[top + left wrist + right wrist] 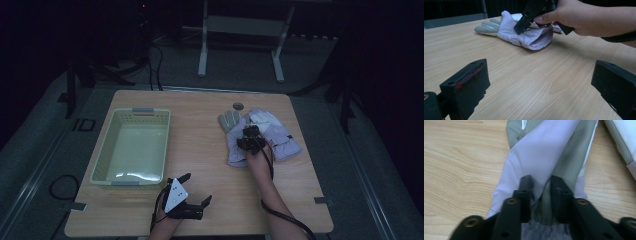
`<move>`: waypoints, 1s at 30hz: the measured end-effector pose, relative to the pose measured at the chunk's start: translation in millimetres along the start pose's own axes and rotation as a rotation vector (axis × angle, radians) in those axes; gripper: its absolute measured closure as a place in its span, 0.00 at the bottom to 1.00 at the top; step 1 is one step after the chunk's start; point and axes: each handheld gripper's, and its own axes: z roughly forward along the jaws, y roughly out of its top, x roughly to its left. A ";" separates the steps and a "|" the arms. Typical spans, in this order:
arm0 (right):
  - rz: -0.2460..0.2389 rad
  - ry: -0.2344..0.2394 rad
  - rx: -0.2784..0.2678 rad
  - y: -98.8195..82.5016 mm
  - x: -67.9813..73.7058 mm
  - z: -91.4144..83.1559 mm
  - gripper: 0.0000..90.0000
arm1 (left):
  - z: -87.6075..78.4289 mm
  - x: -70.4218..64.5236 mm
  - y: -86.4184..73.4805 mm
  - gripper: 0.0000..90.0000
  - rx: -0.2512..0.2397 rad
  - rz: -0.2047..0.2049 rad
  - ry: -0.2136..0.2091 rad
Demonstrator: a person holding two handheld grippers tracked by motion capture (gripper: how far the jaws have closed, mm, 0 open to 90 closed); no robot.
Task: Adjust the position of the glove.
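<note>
Two gloves lay on the right part of the wooden table (200,150), toward the far side. The left glove (234,142) was grey and pale purple, and its fingers pointed to the far edge. The other glove (280,135) lay just to its right, touching it.

The right gripper (250,139) was down on the left glove, near its cuff. In the right gripper view, its two black jaws were close together and pinched a fold of the glove's cloth (541,195). The cloth bunched up between them.

The left gripper (192,192) was at the near edge of the table, well apart from the gloves. Its jaws were spread wide, with only bare table between them in the left gripper view.

A pale green basket (112,145) sat on the left part of the table. A small round grey thing (238,106) lay just past the gloves on the far side.
</note>
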 end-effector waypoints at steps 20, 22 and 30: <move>0.032 0.051 -0.111 9.6 12.0 -52.4 0.98 | 0.4 0.1 0.3 0.02 0.005 -0.001 0.004; 0.027 0.064 -0.121 10.5 16.0 -59.9 0.98 | 0.5 0.0 0.3 0.02 0.006 -0.002 0.004; 0.016 0.057 -0.173 8.3 34.3 -91.7 0.98 | 0.1 -0.2 0.1 0.02 0.003 -0.001 0.006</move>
